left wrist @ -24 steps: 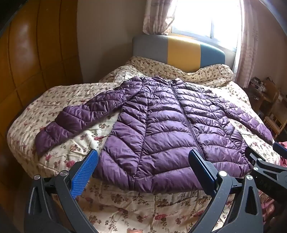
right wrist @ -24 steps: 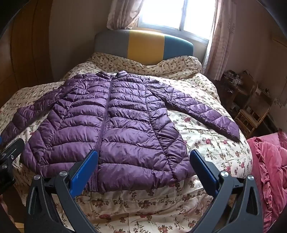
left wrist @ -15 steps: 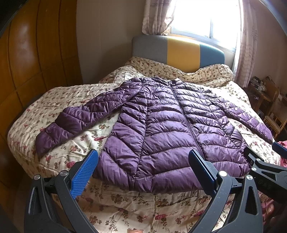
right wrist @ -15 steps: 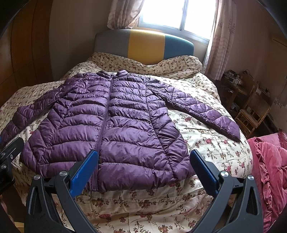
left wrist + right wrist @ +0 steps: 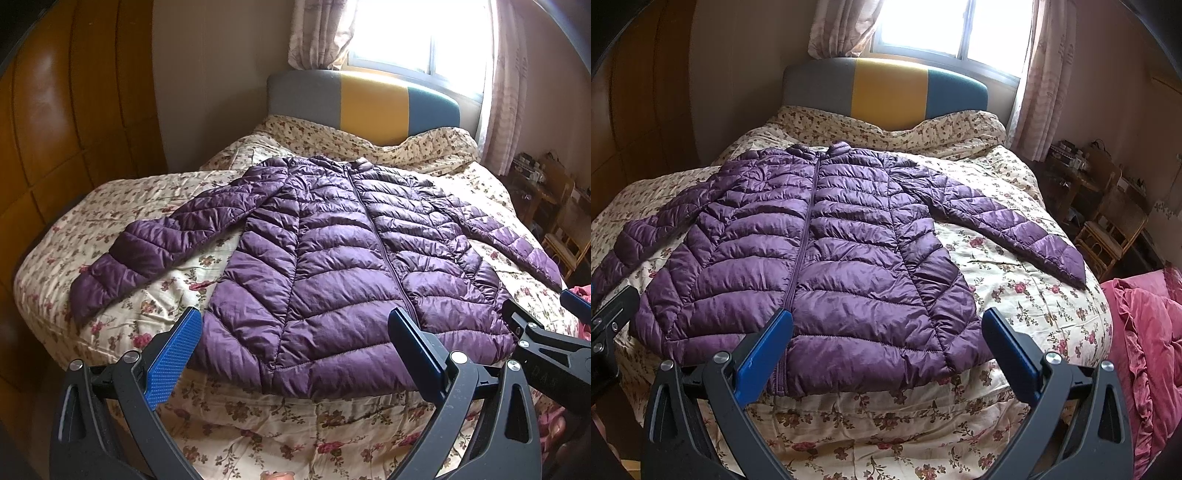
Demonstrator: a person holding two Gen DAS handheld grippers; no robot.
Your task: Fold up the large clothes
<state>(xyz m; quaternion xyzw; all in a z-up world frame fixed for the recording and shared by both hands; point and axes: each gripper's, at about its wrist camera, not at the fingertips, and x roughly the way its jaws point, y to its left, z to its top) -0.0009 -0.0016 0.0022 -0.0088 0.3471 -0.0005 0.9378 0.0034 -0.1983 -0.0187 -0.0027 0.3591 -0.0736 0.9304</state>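
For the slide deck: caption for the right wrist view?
Open right gripper above an unfolded purple puffer jacket lying flat on a floral bedspread.

The pink bedding (image 5: 1145, 350) is cut off by the right edge.

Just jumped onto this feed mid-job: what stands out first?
A purple puffer jacket lies zipped and spread flat, sleeves out, across the floral bedspread. Behind it stands a grey, yellow and teal headboard under a bright window. The left gripper and right gripper hover open near its hem.
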